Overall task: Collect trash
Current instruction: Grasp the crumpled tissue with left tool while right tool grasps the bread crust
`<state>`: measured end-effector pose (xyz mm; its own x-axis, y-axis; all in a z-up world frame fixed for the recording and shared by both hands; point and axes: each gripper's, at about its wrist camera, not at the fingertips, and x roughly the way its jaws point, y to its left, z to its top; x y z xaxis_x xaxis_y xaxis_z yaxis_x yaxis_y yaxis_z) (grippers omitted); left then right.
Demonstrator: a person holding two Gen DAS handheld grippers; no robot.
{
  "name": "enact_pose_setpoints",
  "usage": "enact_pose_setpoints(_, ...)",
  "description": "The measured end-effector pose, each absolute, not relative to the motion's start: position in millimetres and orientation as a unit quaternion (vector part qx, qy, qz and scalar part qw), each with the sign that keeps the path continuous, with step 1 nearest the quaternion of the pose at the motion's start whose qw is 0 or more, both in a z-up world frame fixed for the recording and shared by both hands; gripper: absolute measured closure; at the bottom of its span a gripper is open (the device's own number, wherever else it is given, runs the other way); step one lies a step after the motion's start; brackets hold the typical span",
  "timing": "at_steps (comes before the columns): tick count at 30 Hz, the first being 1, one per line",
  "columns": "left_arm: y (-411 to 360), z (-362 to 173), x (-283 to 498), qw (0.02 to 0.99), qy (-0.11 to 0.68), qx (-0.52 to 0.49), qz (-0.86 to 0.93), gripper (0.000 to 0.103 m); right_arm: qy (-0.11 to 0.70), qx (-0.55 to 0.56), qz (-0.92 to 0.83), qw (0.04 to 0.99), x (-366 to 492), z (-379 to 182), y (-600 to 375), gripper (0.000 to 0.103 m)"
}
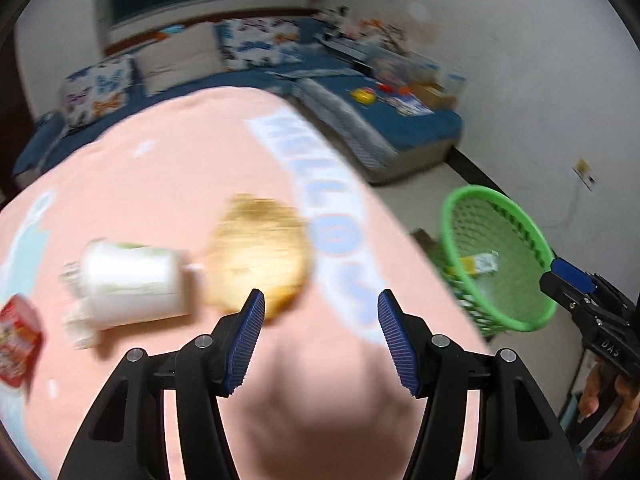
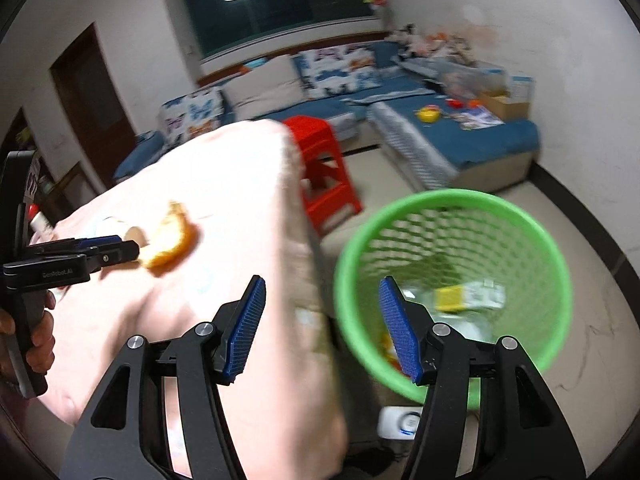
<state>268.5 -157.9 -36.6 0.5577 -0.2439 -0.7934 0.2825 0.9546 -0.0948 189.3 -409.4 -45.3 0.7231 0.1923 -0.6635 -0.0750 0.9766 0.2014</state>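
Pink cloth (image 1: 160, 184) covers the bench right under my left jaws (image 1: 320, 336), which stand well apart with nothing between them. On that cloth I count three pieces of trash: one orange peel (image 1: 258, 256) just beyond my left blue pad, one white cup (image 1: 132, 280) lying on its side to the left of the peel and touching it, and one red wrapper (image 1: 18, 344) at the near left edge. All three are blurred, so I cannot read any print on them.

Off the bench's right side, one green mesh basket (image 2: 552, 280) stands on the floor. My right jaws (image 2: 320, 328) also stand apart and empty, the left pad over the cloth's edge, the right pad over the basket's mouth. Inside the basket lies one yellow-and-white carton (image 2: 468, 296), with more scraps below it that I cannot make out.

Farther off, one red plastic stool (image 2: 324, 168) stands beside the bench's far corner, and one blue sofa (image 2: 492, 148) runs along the far wall.
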Motion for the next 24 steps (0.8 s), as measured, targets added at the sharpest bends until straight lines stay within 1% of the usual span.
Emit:
enact_pose_setpoints(7,-69,-29,256,0.900,0.428,0.013,-0.088,0.046,0.367,0.053,0.134,0.919,213,-36,-347,0.043)
enact_pose_setpoints(12,-18,-42,258,0.895,0.440,-0.002,-0.069,0.046,0.381,0.050,0.163,0.909,231,-37,-310,0.043)
enact_pose_setpoints(18,5,-59,267,0.891,0.448,0.015,-0.078,0.046,0.394,0.049,0.173,0.901,250,-41,-279,0.043)
enact_pose_setpoints(24,5,-72,277,0.886,0.449,0.045,-0.107,0.047,0.411,0.055,0.169,0.894,272,-50,-262,0.043)
